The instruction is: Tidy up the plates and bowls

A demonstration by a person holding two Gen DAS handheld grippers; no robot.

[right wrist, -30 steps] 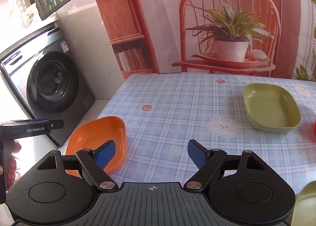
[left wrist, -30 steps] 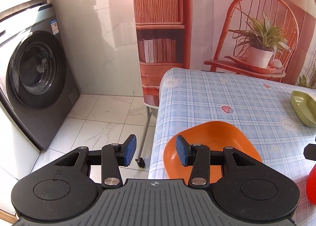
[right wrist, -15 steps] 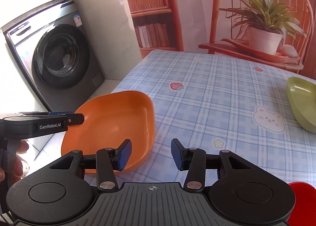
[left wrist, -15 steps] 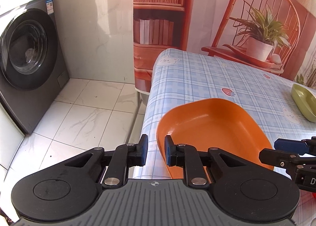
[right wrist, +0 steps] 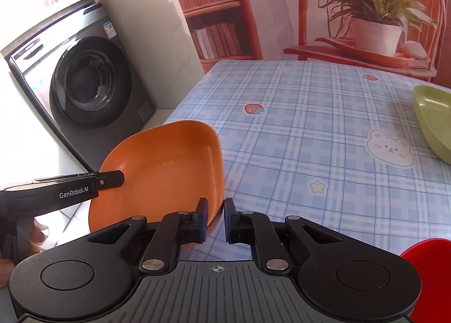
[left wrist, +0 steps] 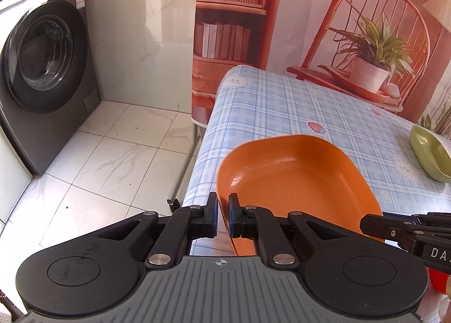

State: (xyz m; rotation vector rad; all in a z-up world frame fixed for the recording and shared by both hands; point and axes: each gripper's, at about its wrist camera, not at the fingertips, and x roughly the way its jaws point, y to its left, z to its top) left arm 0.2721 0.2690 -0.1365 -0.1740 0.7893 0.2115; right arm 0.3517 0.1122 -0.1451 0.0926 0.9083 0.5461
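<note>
A grey washing machine [left wrist: 42, 74] stands at far left. The left gripper [left wrist: 222, 217] pinches the orange bowl [left wrist: 296, 179] by its left rim at the corner of the checked tablecloth [right wrist: 310, 114]; the right gripper [right wrist: 215, 220] clamps the bowl's right rim. Farther right sits a green dish [right wrist: 434, 122].

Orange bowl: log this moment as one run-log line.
orange bowl: at table edge | left claw: shut on near-left rim | right claw: shut on near-right rim | green dish: untouched
</note>
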